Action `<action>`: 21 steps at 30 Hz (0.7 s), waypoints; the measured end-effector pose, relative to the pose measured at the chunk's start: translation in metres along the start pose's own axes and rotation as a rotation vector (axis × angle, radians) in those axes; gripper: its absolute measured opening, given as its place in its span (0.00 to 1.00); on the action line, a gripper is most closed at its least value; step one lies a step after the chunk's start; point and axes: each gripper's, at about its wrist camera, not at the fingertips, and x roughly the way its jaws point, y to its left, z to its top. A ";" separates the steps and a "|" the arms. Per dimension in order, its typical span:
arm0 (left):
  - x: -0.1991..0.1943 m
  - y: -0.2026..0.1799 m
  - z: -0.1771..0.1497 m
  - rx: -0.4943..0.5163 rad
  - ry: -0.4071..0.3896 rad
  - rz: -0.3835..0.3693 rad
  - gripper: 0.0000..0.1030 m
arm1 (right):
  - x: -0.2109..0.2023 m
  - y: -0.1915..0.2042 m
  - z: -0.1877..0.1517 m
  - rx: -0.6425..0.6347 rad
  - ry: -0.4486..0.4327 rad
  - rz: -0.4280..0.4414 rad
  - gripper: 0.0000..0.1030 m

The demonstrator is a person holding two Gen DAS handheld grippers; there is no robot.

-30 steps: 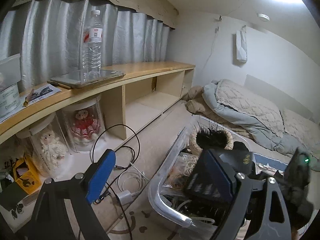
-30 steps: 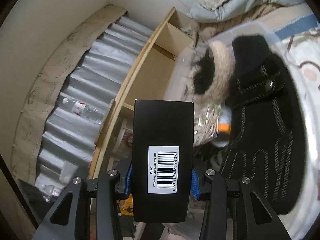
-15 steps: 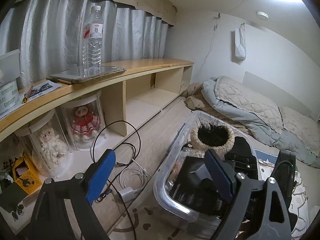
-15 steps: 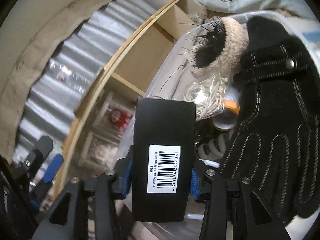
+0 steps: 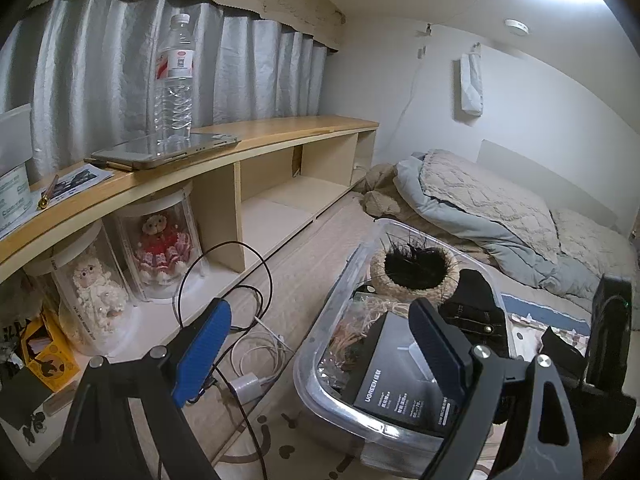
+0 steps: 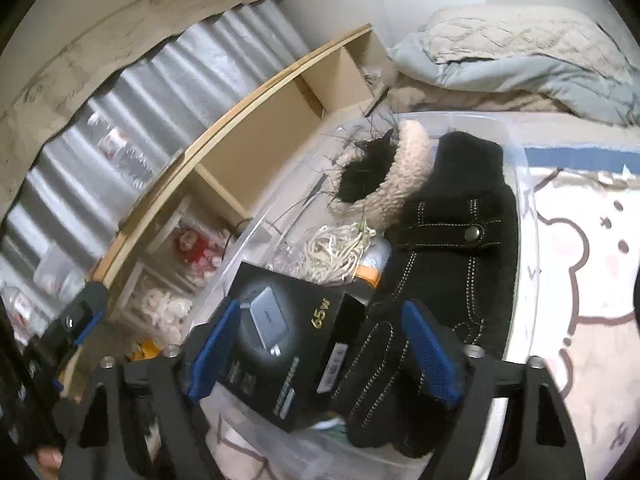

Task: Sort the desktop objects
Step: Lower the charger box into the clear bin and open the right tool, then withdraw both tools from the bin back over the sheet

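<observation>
A clear plastic bin (image 5: 336,396) sits on the floor mat and also shows in the right wrist view (image 6: 520,200). A black charger box (image 6: 280,344) lies flat in it, next to a black glove (image 6: 452,256), a furry cream hat (image 6: 384,176) and a bundle of white cord (image 6: 332,252). The box also shows in the left wrist view (image 5: 400,376). My right gripper (image 6: 324,348) is open and empty, just above the box. My left gripper (image 5: 320,352) is open and empty, over the bin's left rim.
A wooden shelf unit (image 5: 240,152) runs along the left wall with a water bottle (image 5: 174,80) and a tablet (image 5: 164,150) on top, and dolls in clear cases (image 5: 160,248) below. Cables and a white plug (image 5: 248,360) lie beside the bin. A bed with quilts (image 5: 480,208) is behind.
My right gripper opened and let go of the black box, which now lies flat in the bin. The left gripper stayed open and shifted slightly.
</observation>
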 end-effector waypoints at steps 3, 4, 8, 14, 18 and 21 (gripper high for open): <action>0.001 -0.002 0.000 0.005 0.002 -0.005 0.88 | 0.017 0.007 -0.009 -0.062 0.126 -0.050 0.38; 0.001 -0.002 0.000 0.006 0.002 -0.006 0.88 | 0.021 0.007 -0.013 -0.067 0.154 -0.050 0.34; 0.000 -0.002 -0.001 0.007 0.000 -0.004 0.88 | 0.032 0.023 -0.023 -0.120 0.162 -0.032 0.34; 0.001 0.001 -0.003 0.003 0.008 0.001 0.88 | 0.065 0.039 -0.036 -0.178 0.239 -0.033 0.35; 0.002 0.001 -0.003 -0.003 0.010 0.002 0.88 | 0.067 0.024 -0.036 -0.103 0.246 0.034 0.36; 0.002 0.001 -0.003 -0.004 0.011 -0.001 0.88 | 0.063 0.024 -0.036 -0.102 0.253 0.036 0.36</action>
